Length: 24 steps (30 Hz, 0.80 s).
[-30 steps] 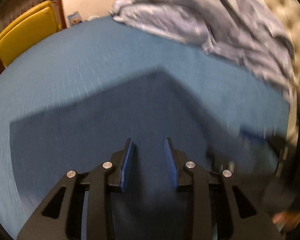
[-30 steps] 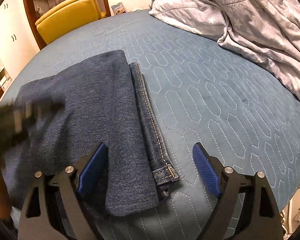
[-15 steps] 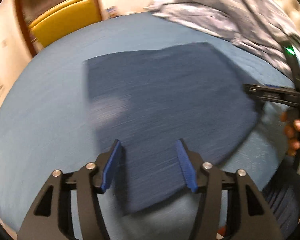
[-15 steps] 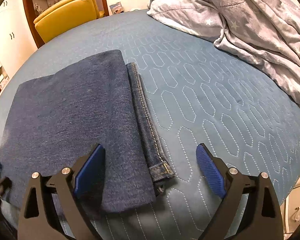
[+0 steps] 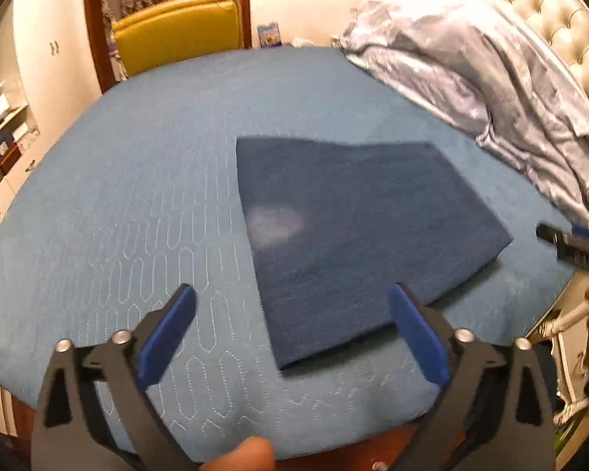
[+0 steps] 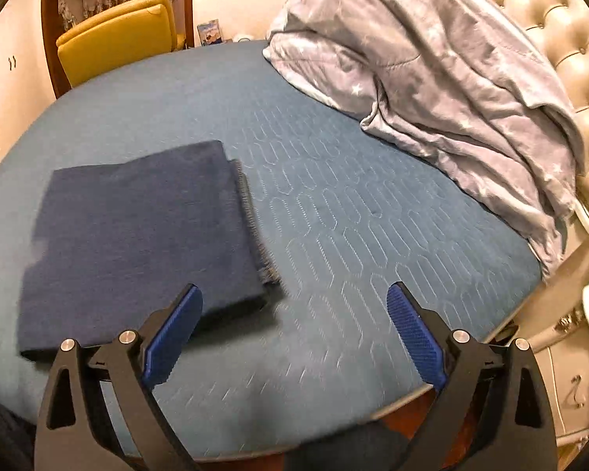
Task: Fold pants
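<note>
Pants [image 5: 357,235] lie folded into a flat dark-blue rectangle on the bed [image 5: 137,180], on its quilted blue cover. In the right wrist view the pants [image 6: 137,235] sit left of centre, with a stitched hem edge sticking out along their right side; motion blur smears the detail there. Pale patch on the fabric in the left view, can't tell if it's glare or wear.

Left gripper [image 5: 290,333] is spread wide, holding nothing, above the near edge of the bed, with the near corner of the pants between its blue pads. Fingertip [image 5: 243,453] pokes in at the bottom edge, mostly cut off. Right gripper [image 6: 294,331] is also wide and empty, over bare cover just right of the pants. In the left view it shows only as a blurred dark tip [image 5: 569,245] at the right edge.

Rumpled grey blanket [image 6: 432,78] is piled against the tufted headboard [image 6: 561,31], well apart from the pants. Yellow chair [image 6: 117,39] stands beyond the bed.
</note>
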### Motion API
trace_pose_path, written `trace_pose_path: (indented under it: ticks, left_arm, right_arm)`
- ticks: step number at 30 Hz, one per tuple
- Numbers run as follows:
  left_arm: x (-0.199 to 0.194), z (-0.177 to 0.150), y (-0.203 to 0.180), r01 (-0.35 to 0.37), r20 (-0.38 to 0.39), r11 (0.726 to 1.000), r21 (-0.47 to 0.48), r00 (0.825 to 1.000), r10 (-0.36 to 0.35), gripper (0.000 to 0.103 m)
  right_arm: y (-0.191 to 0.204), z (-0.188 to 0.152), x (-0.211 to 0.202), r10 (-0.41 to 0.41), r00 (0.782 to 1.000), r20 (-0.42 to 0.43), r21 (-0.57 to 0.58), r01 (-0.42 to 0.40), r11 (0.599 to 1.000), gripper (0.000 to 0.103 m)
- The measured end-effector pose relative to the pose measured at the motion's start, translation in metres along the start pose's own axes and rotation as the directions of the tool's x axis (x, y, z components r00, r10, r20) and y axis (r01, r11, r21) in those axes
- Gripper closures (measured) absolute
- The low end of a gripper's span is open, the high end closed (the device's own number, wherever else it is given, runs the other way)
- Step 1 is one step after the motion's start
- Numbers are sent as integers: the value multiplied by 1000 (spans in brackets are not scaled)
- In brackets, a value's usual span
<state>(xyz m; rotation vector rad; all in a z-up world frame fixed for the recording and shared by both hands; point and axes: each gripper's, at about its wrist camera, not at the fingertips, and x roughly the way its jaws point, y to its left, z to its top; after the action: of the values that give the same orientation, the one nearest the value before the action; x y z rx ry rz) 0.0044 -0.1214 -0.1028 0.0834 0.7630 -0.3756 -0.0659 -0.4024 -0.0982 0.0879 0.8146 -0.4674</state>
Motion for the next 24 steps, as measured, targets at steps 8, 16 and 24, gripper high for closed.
trace_pose_path:
  ticks: [8, 16, 24]
  left_arm:
    - [-30, 6, -28, 97, -31, 995, -35, 995, -98, 2]
    - [-31, 7, -33, 73, -35, 997, -33, 997, -75, 2]
    - [-31, 9, -33, 80, -36, 996, -32, 996, -81, 2]
  right_arm:
    - [23, -8, -50, 55, 998, 15, 3, -55, 998, 11]
    - [34, -10, -58, 72, 997, 27, -25, -71, 997, 11]
    - [33, -10, -56, 78, 997, 23, -15, -77, 997, 11]
